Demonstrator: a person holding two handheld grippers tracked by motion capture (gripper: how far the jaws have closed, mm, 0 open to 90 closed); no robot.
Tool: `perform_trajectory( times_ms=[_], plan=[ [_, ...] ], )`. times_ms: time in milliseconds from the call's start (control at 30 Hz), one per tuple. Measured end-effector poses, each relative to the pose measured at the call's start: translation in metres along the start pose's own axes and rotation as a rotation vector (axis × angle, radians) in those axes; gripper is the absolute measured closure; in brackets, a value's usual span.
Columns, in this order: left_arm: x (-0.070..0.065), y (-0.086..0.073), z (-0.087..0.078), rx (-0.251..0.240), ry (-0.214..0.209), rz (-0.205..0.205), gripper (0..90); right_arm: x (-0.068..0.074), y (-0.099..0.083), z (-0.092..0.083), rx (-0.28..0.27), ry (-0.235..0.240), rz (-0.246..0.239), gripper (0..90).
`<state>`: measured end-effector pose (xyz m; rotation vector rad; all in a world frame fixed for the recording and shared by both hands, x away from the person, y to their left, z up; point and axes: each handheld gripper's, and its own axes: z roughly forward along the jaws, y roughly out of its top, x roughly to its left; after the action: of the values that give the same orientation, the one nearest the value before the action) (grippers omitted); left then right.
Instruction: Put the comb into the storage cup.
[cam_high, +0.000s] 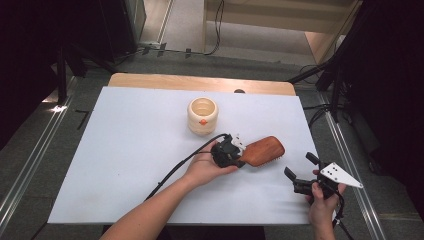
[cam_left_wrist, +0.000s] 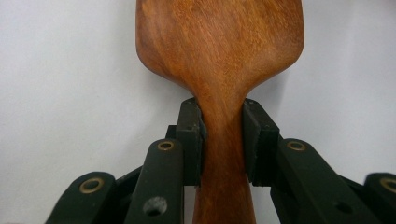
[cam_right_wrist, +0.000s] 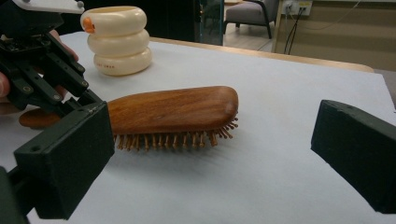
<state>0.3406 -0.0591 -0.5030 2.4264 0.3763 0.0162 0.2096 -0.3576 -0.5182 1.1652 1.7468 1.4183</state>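
Observation:
A wooden hairbrush (cam_high: 262, 151) lies bristles down on the white table top (cam_high: 125, 165), right of the middle. My left gripper (cam_high: 240, 160) is shut on its narrow handle; in the left gripper view both pads (cam_left_wrist: 191, 140) press the sides of the handle (cam_left_wrist: 223, 154) just below the brush head (cam_left_wrist: 219, 46). My right gripper (cam_high: 300, 165) is held near the table's front right corner, a short way from the brush, jaws wide open and empty. In the right gripper view the brush (cam_right_wrist: 173, 109) lies between and beyond the two open jaws of my right gripper (cam_right_wrist: 211, 154).
A cream ribbed pot (cam_high: 202, 116) with a small orange mark stands behind the brush, toward the back middle (cam_right_wrist: 116, 42). The left gripper's black cable (cam_high: 175, 167) trails across the table toward the front. Bare wood (cam_high: 200, 82) shows along the far edge.

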Motion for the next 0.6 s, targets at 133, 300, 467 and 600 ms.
perform_trajectory(
  times_ms=[133,300,467,600],
  plan=[
    [-0.001,-0.003,-0.001,-0.029,0.010,-0.020,72.4,0.000,0.000,0.000,0.000,0.000,0.006,0.0],
    [-0.001,-0.007,-0.007,-0.058,0.028,-0.015,72.4,0.000,0.000,0.000,0.005,0.001,0.003,0.0],
    [-0.001,-0.010,-0.017,-0.097,0.051,-0.027,72.3,0.003,0.001,0.001,0.023,-0.009,-0.015,0.0],
    [0.000,-0.013,-0.027,-0.130,0.078,-0.025,72.3,0.009,0.003,0.006,0.063,-0.022,-0.066,0.0]
  ],
)
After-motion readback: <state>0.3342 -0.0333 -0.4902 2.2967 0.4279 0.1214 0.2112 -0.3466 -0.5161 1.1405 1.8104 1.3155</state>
